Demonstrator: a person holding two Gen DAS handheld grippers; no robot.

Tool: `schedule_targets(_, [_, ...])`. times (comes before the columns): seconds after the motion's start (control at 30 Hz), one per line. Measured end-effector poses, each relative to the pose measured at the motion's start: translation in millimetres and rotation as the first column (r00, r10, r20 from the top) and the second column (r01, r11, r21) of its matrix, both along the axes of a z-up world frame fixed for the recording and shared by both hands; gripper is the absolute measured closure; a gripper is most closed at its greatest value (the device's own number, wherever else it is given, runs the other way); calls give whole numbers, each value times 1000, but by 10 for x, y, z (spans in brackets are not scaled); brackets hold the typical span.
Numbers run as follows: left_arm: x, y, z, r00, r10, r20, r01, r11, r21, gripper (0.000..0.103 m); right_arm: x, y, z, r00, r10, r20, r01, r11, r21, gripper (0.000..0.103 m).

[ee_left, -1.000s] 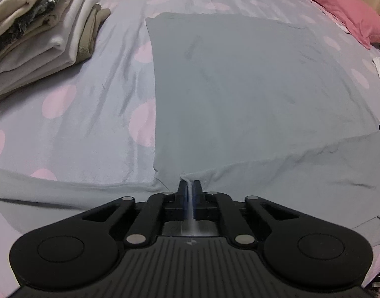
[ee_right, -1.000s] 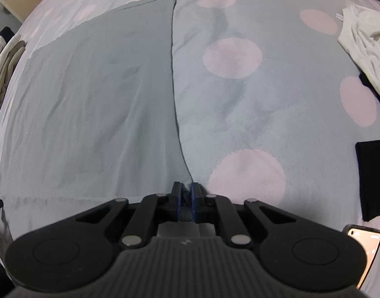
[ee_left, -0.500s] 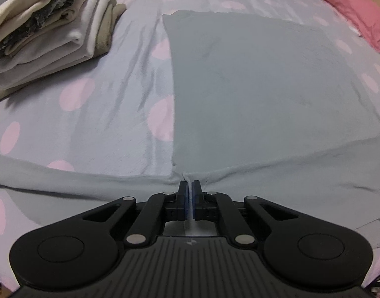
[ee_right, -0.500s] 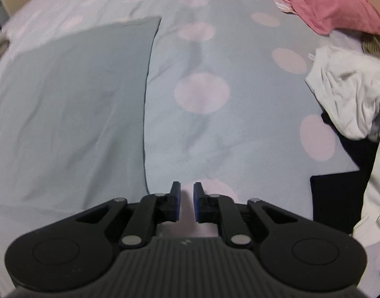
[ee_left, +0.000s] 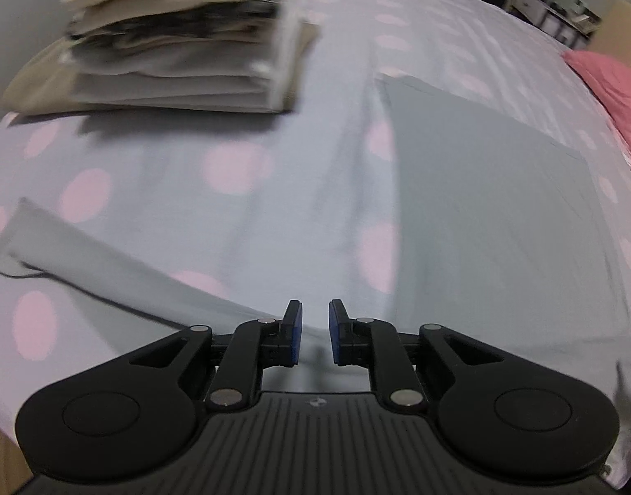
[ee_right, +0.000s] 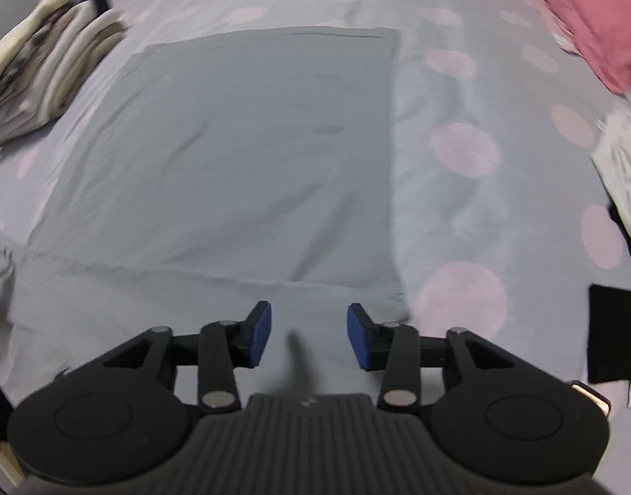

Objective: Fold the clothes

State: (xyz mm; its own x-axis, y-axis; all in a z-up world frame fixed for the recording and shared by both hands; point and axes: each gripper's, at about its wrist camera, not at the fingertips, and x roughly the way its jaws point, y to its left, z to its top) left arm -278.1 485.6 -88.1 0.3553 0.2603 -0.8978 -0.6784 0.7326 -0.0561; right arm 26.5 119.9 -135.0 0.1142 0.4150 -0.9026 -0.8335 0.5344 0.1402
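Observation:
A grey long-sleeved garment (ee_right: pixel 241 156) lies flat on the polka-dot bed, its near part folded over the body. In the left wrist view its body (ee_left: pixel 493 222) lies to the right and one sleeve (ee_left: pixel 121 276) stretches out to the left. My left gripper (ee_left: pixel 313 328) is open and empty, just above the sleeve's root. My right gripper (ee_right: pixel 309 328) is open wide and empty, over the garment's near folded edge beside its right side.
A stack of folded clothes (ee_left: pixel 183 41) sits at the far left, also in the right wrist view (ee_right: pixel 39 70). A pink pillow (ee_right: pixel 579 12) lies far right. A crumpled white garment (ee_right: pixel 620 165), a black cloth (ee_right: pixel 616 334) and a phone (ee_right: pixel 592 400) lie right.
Both grippers let go of the grey garment and opened, the right first. The left gripper swung left toward the sleeve; the right swung back over the garment.

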Motion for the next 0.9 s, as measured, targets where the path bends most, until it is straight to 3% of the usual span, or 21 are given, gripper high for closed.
schedule_targets(0.13, [-293,569,69,991,102,-83,-98,994,55,91,-74,22,-11,1000,24,-12,-24,1000,-4,56])
schedule_targets(0.37, [-896,1427,35,959,276,-61,-267,955,125,91,-60,89,-117,1000,16,-26,-17,999,-38,55])
schedule_targets(0.5, [-1259,1857,-197,895,445,-38,-440,893,95,91,-58,166,-156,999,20,-29,-22,999,-46,55])
schedule_targets(0.67, [-1542,2163,-510,810,585,-38,-584,811,42,91,-65,257,-183,999,25,-30,-27,998,-52,54])
schedule_targets(0.9, [-1769,2370,-743,754,656,-30,-657,754,-13,83,-118,430,-282,997,56,-58,-60,995,-75,54])
